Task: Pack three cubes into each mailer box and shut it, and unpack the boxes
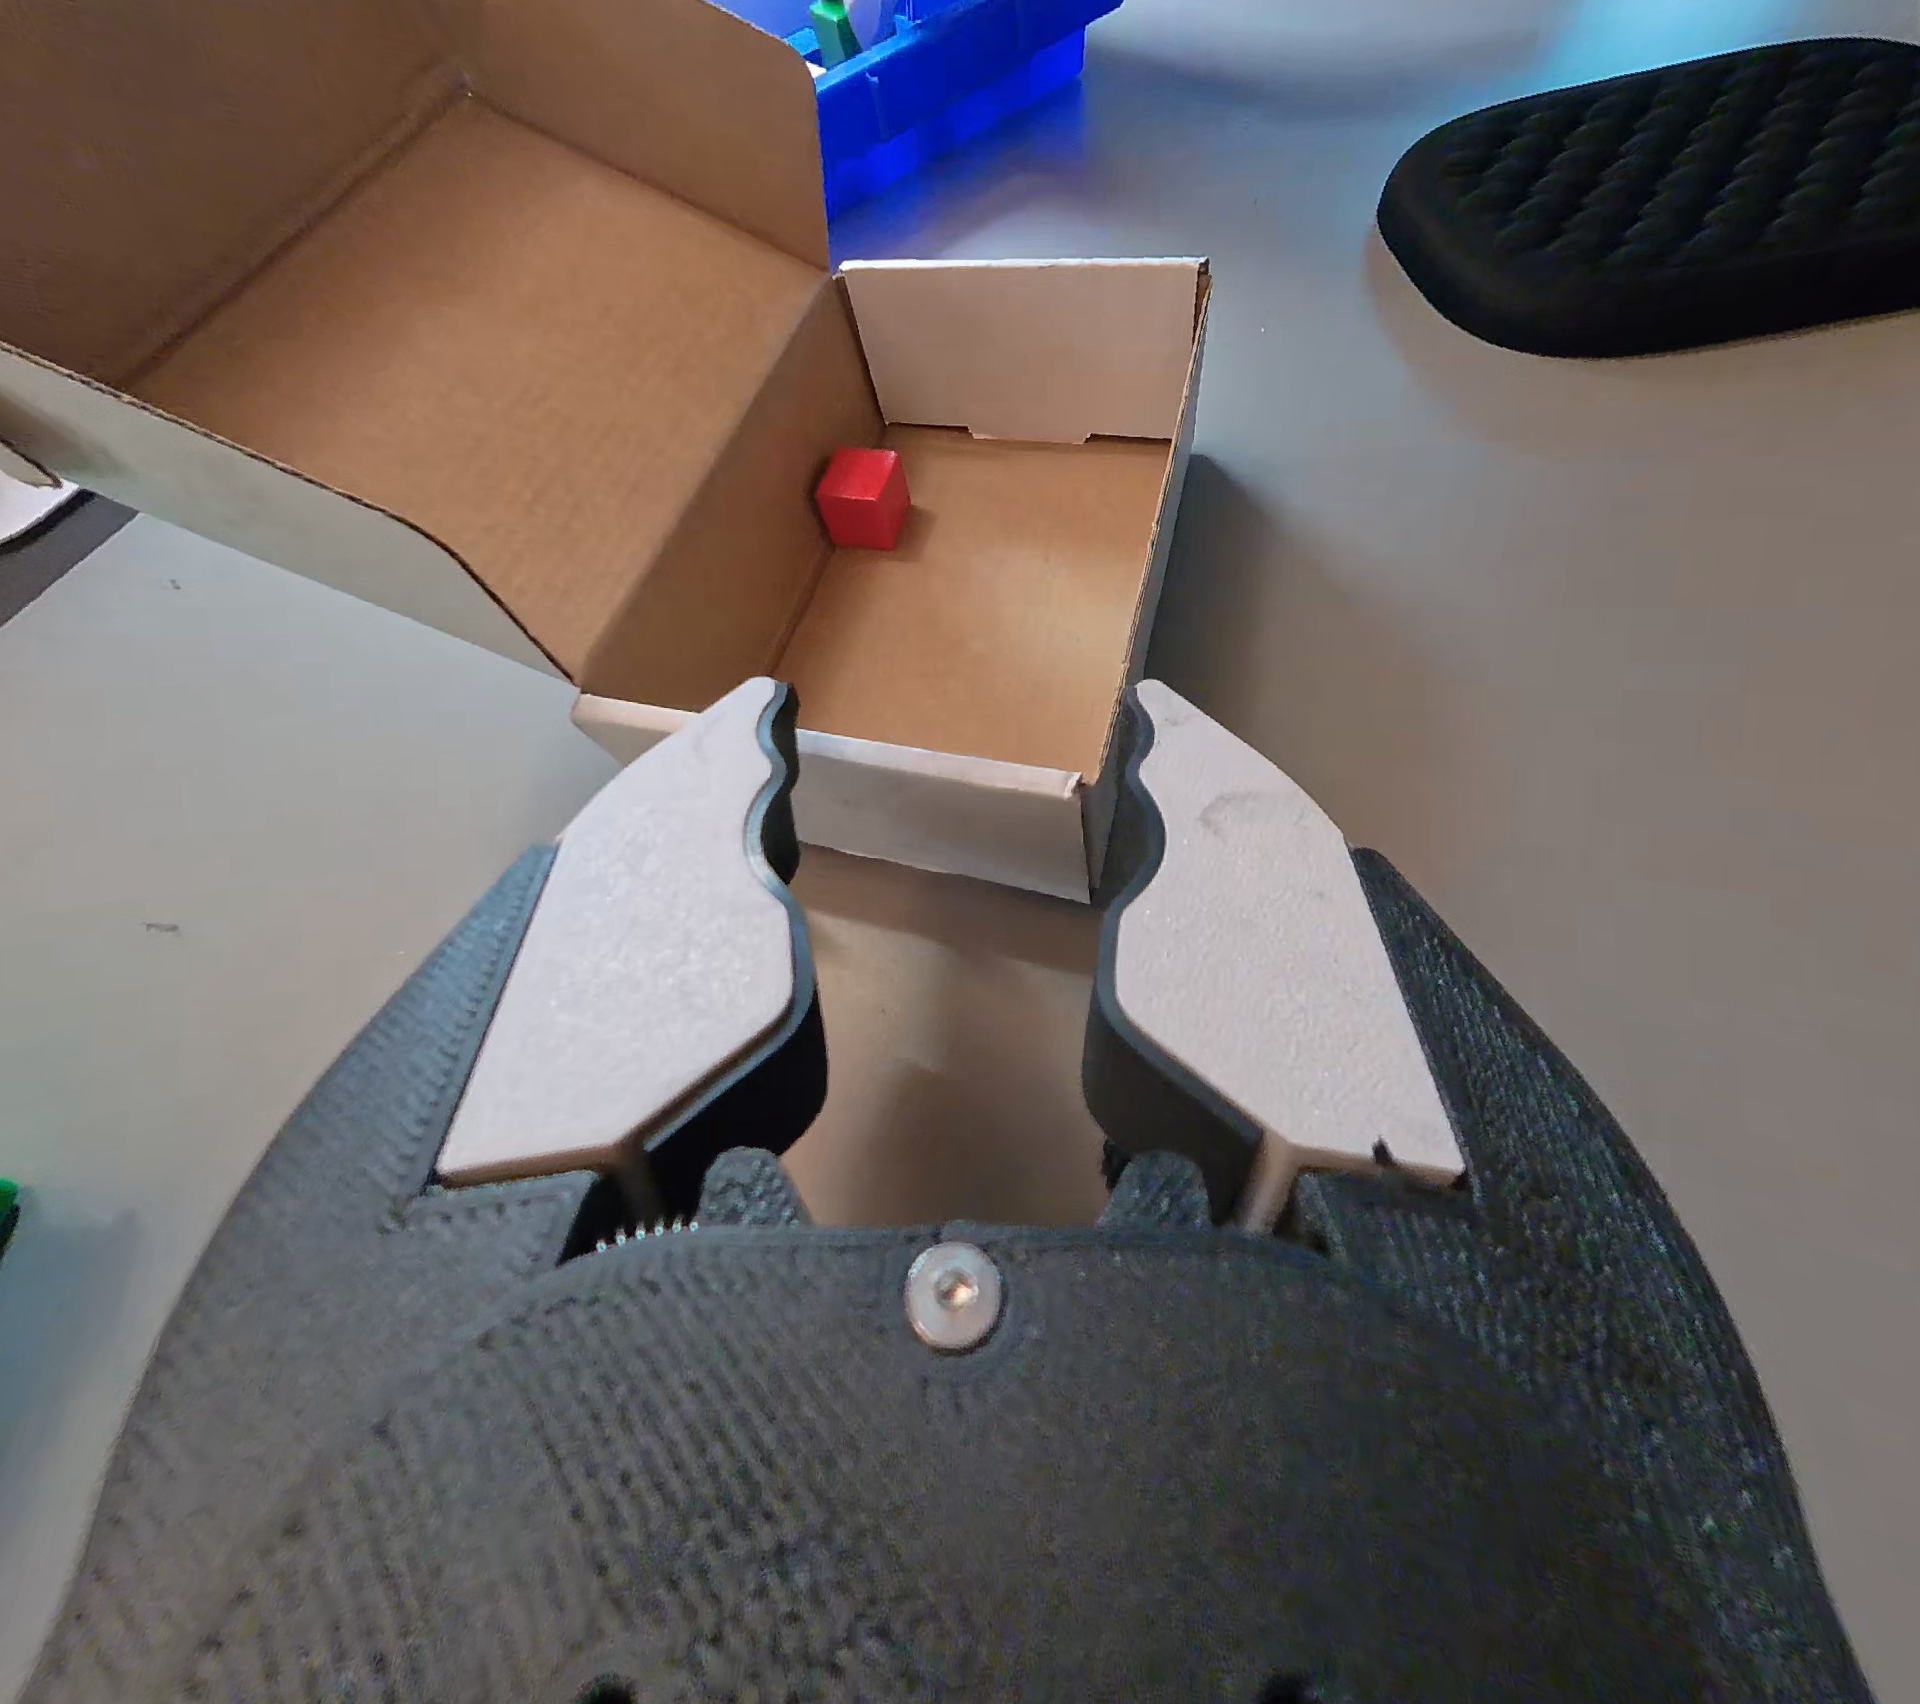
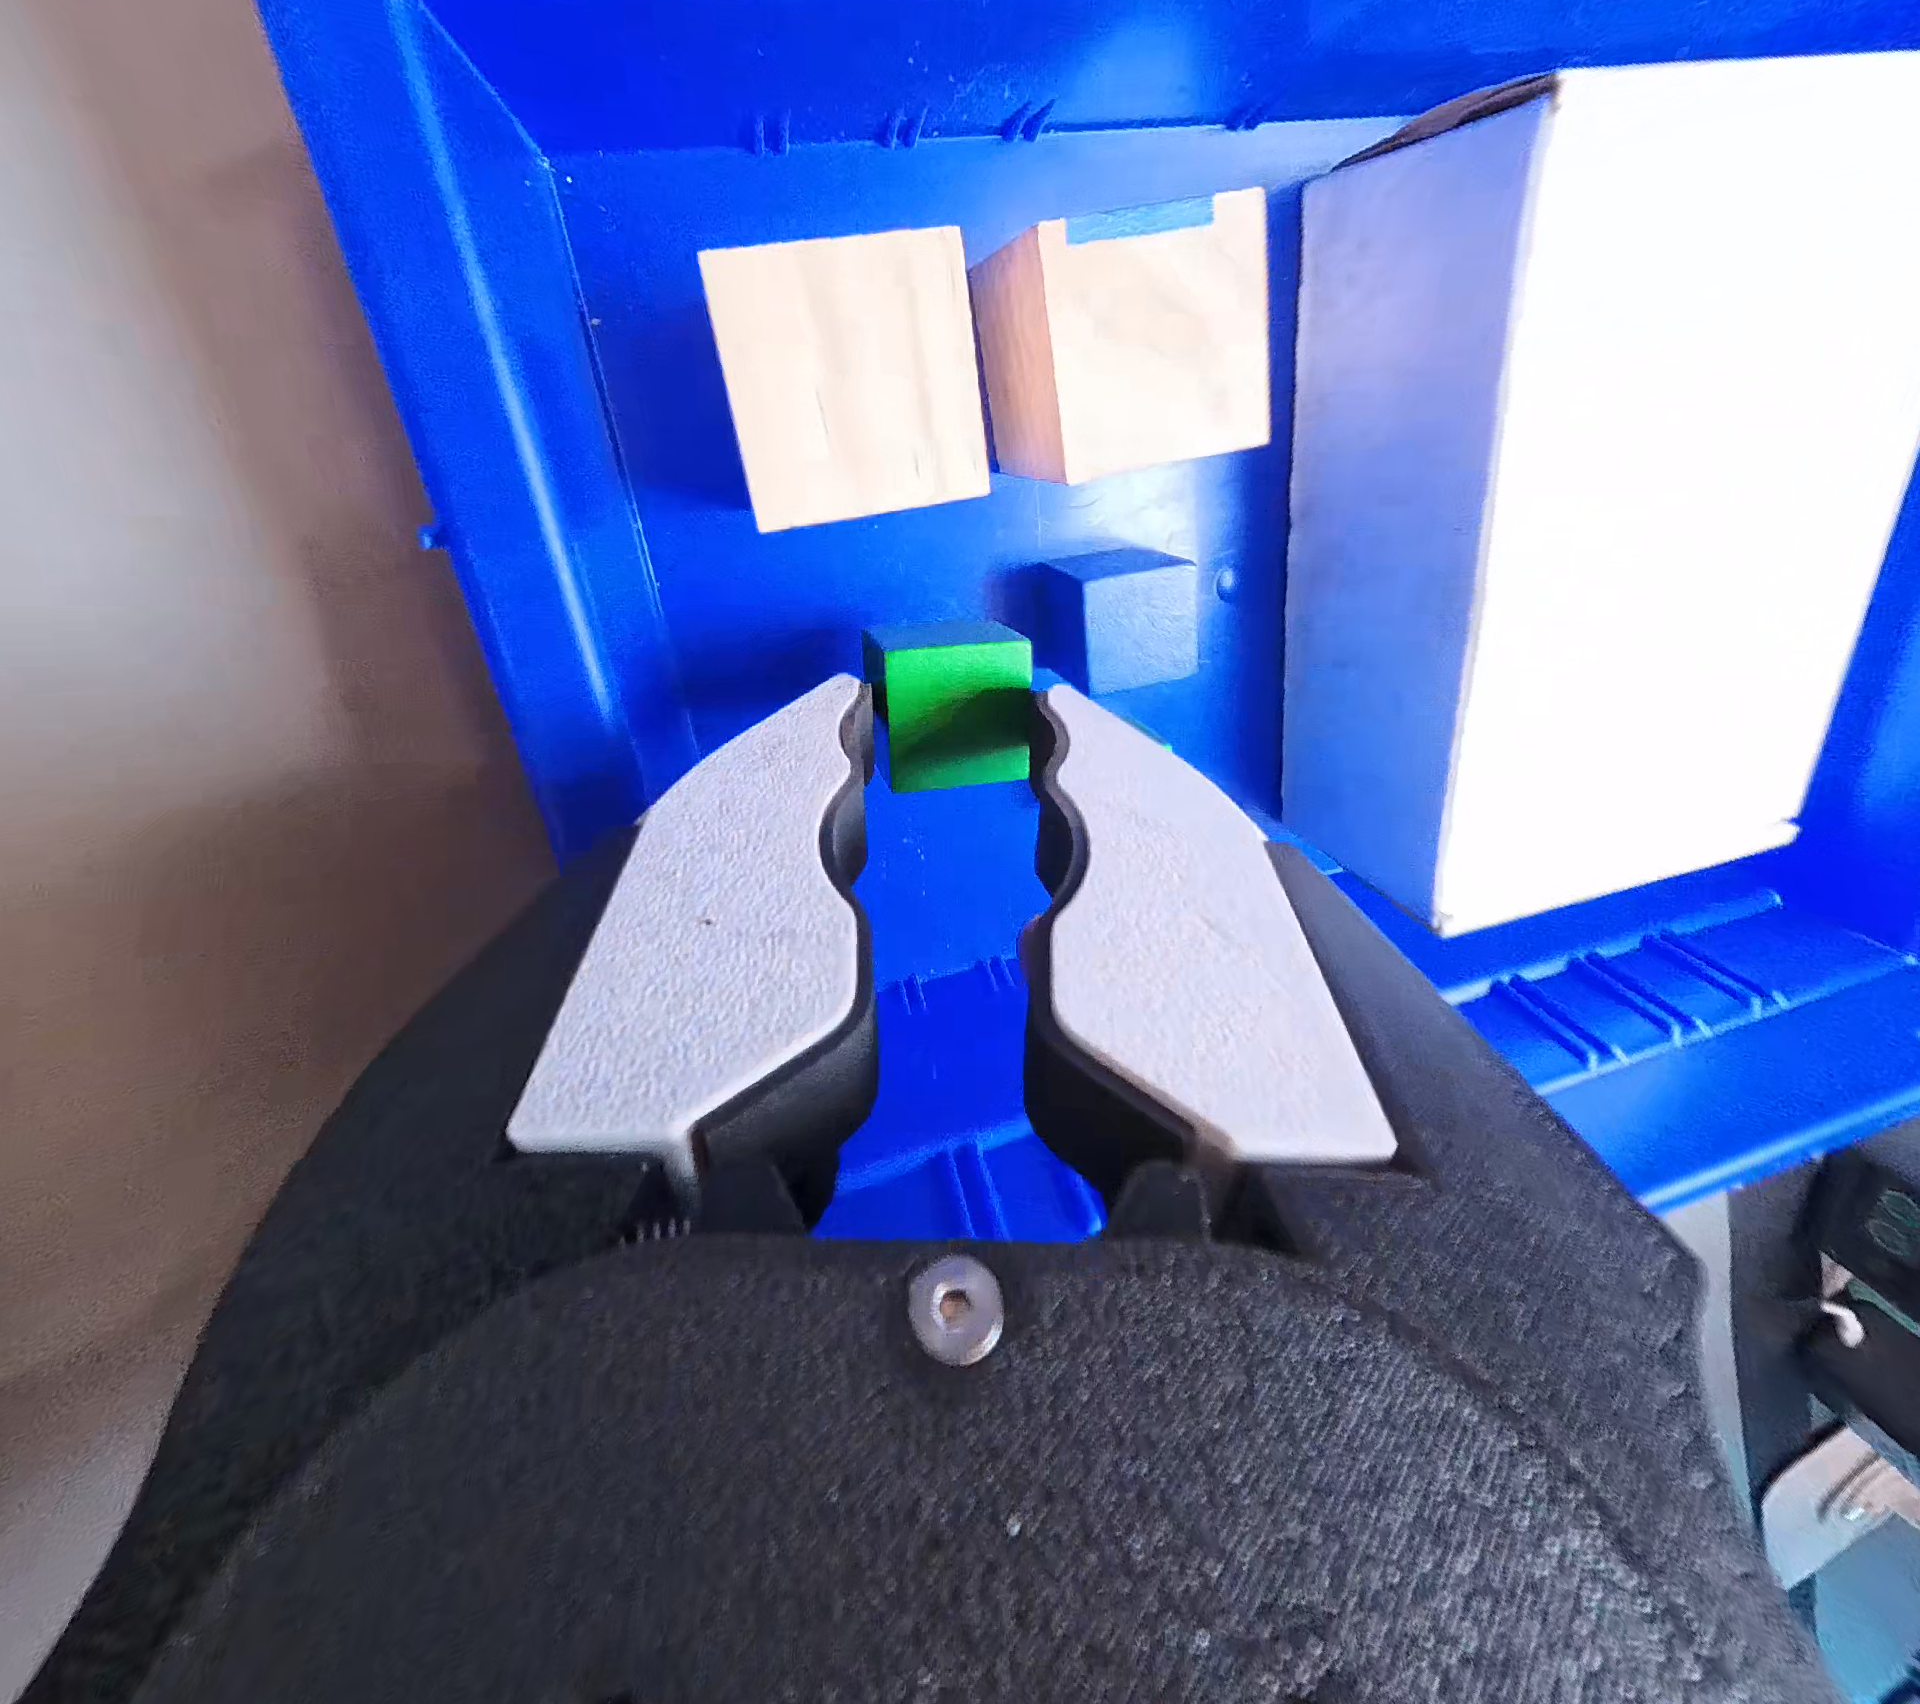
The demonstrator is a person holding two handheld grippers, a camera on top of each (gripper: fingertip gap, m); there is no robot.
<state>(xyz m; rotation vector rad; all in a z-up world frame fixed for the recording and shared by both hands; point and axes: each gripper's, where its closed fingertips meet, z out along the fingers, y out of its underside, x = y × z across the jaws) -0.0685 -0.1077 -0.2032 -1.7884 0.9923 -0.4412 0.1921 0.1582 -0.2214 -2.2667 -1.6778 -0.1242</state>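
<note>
Mailer box (image 1: 1039,781) sitting just ahead of the left gripper (image 1: 956,719), one cube (image 1: 862,499) lying inside, bin (image 1: 977,54) standing beyond it, pad (image 1: 1662,200) lying ahead-right, another cube (image 2: 951,709) sitting between right gripper (image 2: 951,724) fingertips, in the bin.

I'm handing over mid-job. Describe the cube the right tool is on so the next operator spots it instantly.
Find the blue bin beyond the open mailer box. Inside it, left of a white box and nearer than two pale wooden blocks, the right tool pinches a small cube at its tips. It is the only bright green one; the similar-sized cube beside it looks grey-blue.
</note>
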